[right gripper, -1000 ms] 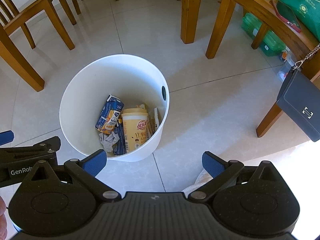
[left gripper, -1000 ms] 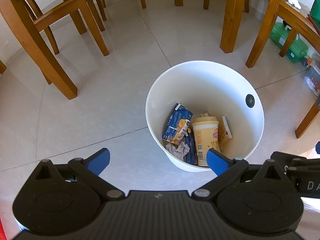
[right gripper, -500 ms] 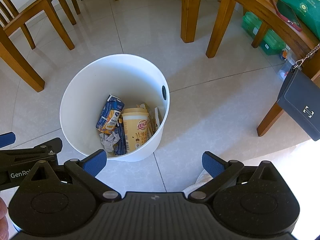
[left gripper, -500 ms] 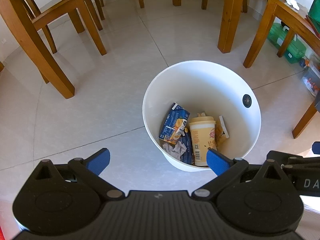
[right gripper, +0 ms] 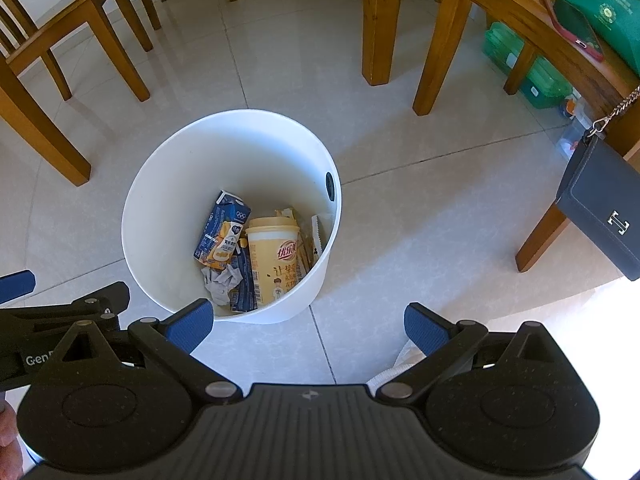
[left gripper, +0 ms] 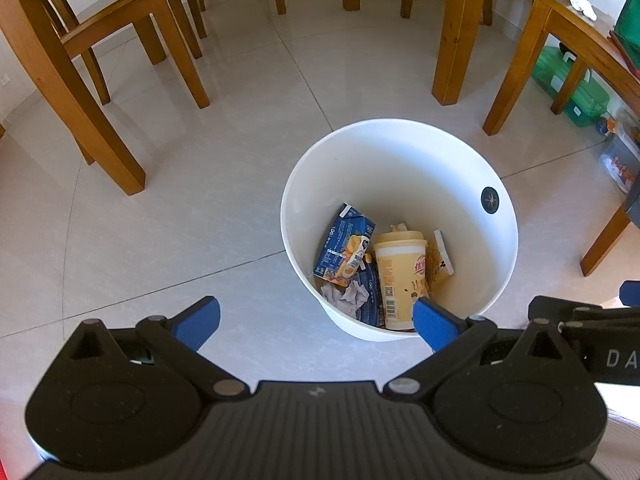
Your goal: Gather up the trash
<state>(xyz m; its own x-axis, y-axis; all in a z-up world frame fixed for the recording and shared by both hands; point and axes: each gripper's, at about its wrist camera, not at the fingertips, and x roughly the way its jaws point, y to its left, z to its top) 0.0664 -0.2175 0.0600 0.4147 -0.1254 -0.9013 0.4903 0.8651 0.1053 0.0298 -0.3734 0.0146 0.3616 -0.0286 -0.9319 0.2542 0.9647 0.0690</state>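
Here, two hand-held grippers are shown above a white waste bin (left gripper: pixel 496 280) standing on a tiled floor (left gripper: pixel 180 220) among wooden chair legs (left gripper: pixel 64 92) and a table leg (right gripper: pixel 380 20). The left gripper (left gripper: pixel 316 322) is held with its blue-padded fingers spread wide and nothing between them; the right gripper (right gripper: pixel 306 326) is likewise fully spread and empty. Both are aimed downward over the near rim, presumably so that the contents of the bin can be inspected from above.

The collected trash is seen at the bottom of the bin: a blue drink carton (left gripper: pixel 346 246) leaning against the left inner wall, a yellow milk-tea cup (left gripper: pixel 400 276) standing upright beside it, crumpled grey paper (left gripper: pixel 346 294) at the near side, and a flat snack wrapper (left gripper: pixel 440 260) propped against the right of the cup. In the right wrist view the same carton (right gripper: pixel 222 236) and cup (right gripper: pixel 276 260) appear in the same arrangement. A round black fitting (left gripper: pixel 490 199) is visible on the inner wall.

No loose litter is visible on the floor within either view, so the task is judged to be at or near completion. A dark handbag (right gripper: pixel 604 216) hanging on a chair and a green storage box (right gripper: pixel 524 68) beneath it are taken as belongings, not trash.
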